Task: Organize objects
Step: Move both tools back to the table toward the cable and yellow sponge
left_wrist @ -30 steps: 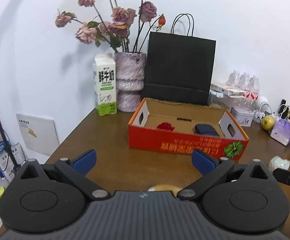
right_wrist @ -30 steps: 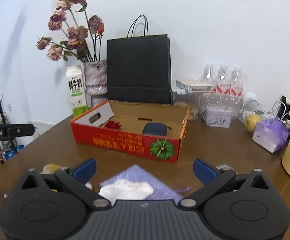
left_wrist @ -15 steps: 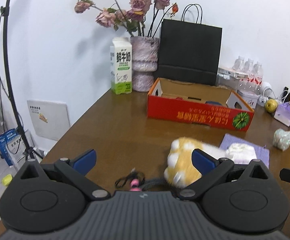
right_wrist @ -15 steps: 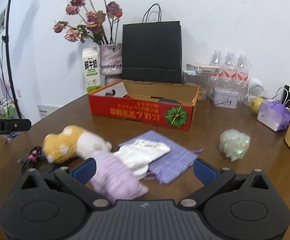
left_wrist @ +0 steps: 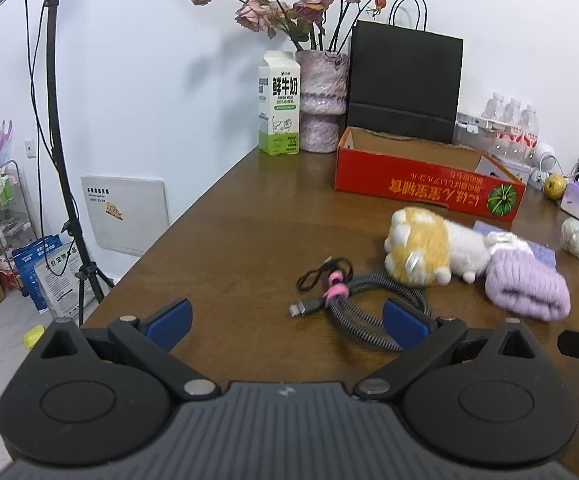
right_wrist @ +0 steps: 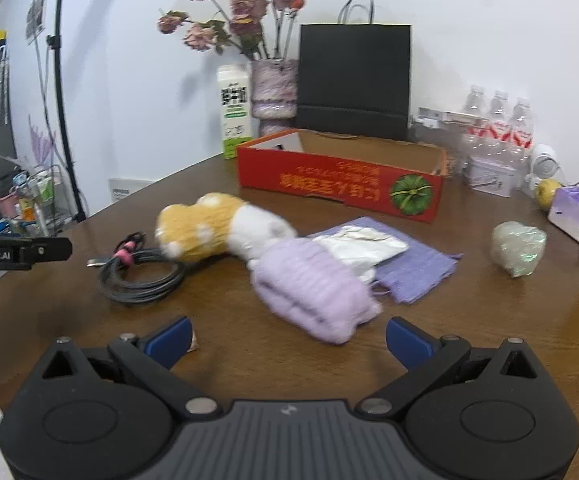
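Observation:
A red cardboard box [left_wrist: 425, 184] [right_wrist: 337, 180] stands open at the back of the brown table. In front of it lie an orange-and-white plush paw [left_wrist: 429, 252] [right_wrist: 217, 228], a rolled lilac knit [left_wrist: 525, 284] [right_wrist: 313, 288], a purple cloth [right_wrist: 417, 264] with a white piece [right_wrist: 365, 242] on it, a coiled dark cable [left_wrist: 353, 304] [right_wrist: 141, 272] and a pale wrapped ball [right_wrist: 519, 246]. My left gripper [left_wrist: 287, 322] is open and empty, just short of the cable. My right gripper [right_wrist: 287, 338] is open and empty, just short of the lilac knit.
A milk carton [left_wrist: 279, 104], a vase of dried roses [left_wrist: 323, 100] and a black paper bag [left_wrist: 405, 84] stand behind the box. Water bottles [right_wrist: 499, 120], a tin [right_wrist: 489, 174], a yellow fruit [right_wrist: 547, 192] and a purple pouch [right_wrist: 577, 216] sit back right. The table's left edge [left_wrist: 161, 236] drops to the floor.
Both grippers have pulled back from the box toward the table's near side. The plush paw, cable, lilac knit and cloth have come into full view. Both stay open.

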Motion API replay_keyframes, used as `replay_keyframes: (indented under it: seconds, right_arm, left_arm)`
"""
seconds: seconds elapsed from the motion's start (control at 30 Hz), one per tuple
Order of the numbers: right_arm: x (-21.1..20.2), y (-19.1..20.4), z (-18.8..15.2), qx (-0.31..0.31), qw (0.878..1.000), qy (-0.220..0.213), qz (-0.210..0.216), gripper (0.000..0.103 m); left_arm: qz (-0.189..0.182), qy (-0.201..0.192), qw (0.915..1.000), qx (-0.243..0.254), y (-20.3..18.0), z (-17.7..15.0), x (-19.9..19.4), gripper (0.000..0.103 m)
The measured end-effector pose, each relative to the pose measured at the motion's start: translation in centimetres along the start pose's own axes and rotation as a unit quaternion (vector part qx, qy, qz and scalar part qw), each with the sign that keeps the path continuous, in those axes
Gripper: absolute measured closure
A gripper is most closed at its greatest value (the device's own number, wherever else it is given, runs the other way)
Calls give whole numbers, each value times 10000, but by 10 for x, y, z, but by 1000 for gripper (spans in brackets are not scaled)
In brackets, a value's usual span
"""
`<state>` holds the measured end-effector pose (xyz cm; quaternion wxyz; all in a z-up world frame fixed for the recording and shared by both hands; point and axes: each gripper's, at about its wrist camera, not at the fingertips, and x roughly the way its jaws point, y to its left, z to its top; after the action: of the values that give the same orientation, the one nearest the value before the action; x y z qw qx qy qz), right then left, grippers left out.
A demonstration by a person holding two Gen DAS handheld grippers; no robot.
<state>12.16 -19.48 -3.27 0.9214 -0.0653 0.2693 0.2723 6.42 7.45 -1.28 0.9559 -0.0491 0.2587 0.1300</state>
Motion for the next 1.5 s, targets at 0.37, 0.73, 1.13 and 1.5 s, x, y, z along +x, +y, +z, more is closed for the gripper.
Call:
replay_keyframes:
  seconds: [0.37, 0.73, 1.13, 1.5]
  right_arm:
    - [10, 32, -12, -59, 9994, 93, 343, 0]
    - [21, 46, -12, -243, 9990, 67, 374, 16]
    - [40, 56, -10, -409, 9970, 231, 621, 71]
    - [22, 32, -3, -171, 9987, -222, 424, 72]
  left_arm:
    - [-197, 1, 9998, 50, 10, -27, -15, 0]
    - [-262, -84, 9996, -14, 16, -37, -15, 0]
    - [-261, -87, 9995, -122, 26, -42, -14, 0]
    - [-354, -56, 9994, -31, 12, -33, -4, 0]
